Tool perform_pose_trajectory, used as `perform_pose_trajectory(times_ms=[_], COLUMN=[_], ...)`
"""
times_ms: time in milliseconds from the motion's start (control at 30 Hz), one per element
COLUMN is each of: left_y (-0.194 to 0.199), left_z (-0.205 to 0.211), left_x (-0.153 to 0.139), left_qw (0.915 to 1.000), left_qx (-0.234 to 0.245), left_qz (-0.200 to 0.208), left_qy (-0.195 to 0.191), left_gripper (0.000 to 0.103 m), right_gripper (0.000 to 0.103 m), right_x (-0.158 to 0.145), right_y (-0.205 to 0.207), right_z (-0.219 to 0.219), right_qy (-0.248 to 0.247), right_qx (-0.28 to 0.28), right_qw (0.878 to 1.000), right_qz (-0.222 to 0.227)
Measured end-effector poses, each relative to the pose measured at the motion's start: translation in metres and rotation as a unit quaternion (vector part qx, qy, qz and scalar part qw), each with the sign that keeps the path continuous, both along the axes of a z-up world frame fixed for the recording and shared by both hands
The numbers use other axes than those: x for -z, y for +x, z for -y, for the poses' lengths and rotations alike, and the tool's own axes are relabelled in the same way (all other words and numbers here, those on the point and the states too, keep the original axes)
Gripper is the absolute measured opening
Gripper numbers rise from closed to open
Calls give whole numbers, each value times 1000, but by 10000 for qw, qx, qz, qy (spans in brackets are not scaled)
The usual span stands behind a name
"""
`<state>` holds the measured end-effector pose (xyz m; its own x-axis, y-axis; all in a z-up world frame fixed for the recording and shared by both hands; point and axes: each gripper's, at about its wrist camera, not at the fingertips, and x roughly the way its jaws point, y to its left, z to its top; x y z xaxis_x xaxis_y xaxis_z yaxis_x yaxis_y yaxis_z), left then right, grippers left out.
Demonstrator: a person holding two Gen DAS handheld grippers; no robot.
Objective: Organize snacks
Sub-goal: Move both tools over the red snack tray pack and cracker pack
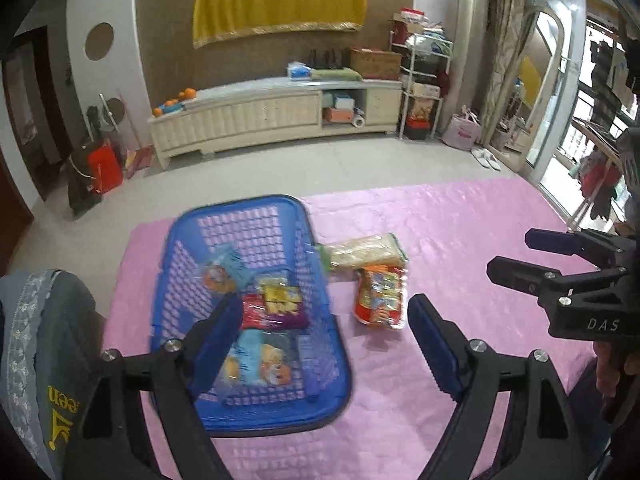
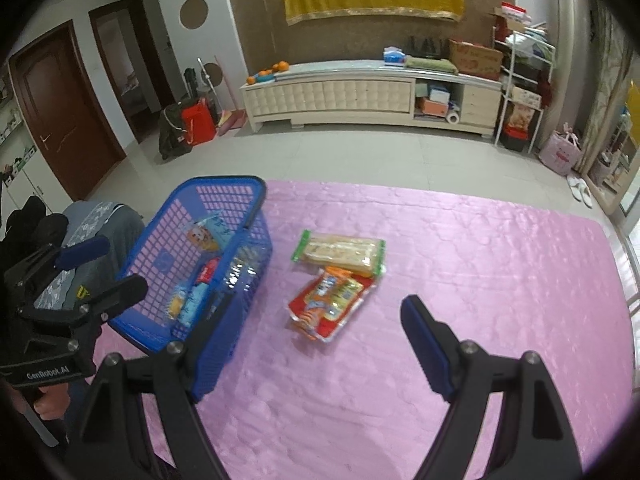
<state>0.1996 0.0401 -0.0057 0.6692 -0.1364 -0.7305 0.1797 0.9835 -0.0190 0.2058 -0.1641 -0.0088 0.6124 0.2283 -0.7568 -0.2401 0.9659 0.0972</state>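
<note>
Hovering with jaws spread and empty, the left gripper (image 1: 320, 344) is hanging over the blue basket (image 1: 256, 204), already holding several snack packs. The right gripper (image 2: 316, 344), equally wide and empty, is facing the red snack pack (image 2: 328, 304) and the pale cracker pack (image 2: 340, 250) lying touching on the pink cloth (image 2: 480, 260). Probably best: approaching the red pack squarely, pinching its edge without crushing.

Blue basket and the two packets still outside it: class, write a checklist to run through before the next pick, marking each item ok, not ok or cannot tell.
1. Left gripper empty, jaws apart: ok.
2. Right gripper empty, jaws apart: ok.
3. Blue basket upright on the pink cloth: ok.
4. All snacks in the basket: not ok; red packet and pale wafer packet lie outside.
5. Red packet free of the wafer packet: not ok, they overlap.
6. Room left in the basket: ok.
</note>
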Motion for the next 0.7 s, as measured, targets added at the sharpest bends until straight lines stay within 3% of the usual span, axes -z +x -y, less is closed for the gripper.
perform_pose_trajectory(times_ms=[133,700], left_y=[8,53], left_z=[17,95], left_x=[10,63], left_qw=[9997,9953], left_qx=[7,420], left_qz=[-227,-760], left_qy=[-35,434], left_gripper=[83,83], right_gripper=[85,85], right_x=[7,61], right_y=[0,29], right_z=[20,80], right_qy=[37,175], right_qx=[99,320], right_qw=[9999,9983], right_qz=[-85,-452])
